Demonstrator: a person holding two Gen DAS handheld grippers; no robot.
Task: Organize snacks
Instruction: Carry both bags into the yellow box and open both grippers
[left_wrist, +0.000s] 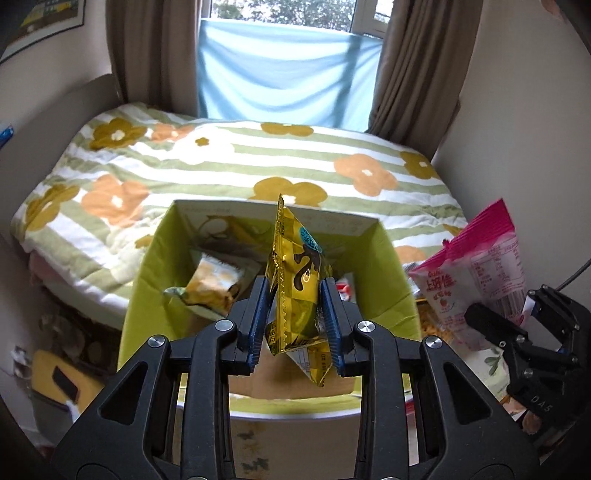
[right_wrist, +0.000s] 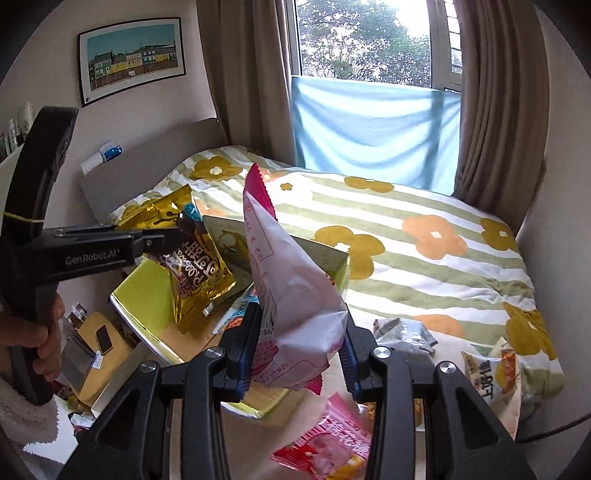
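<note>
A green box is seen holding a yellow packet. Above it, a gold packet – long axis upright – is clamped in the left tool; beside it, a pink bag – pointing up – is clamped in the right tool.

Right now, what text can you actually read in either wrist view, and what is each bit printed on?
"GenRobot.AI": side of the left gripper, seen in the right wrist view.
"DAS": body of the right gripper, left wrist view.
"上好佳": pink snack bag.
"(Y.M.D)": same pink bag, beside the right gripper's pads.
Gold snack packet: large characters upside down, not readable.
Loose packets on the bed: print too blurred.
</note>
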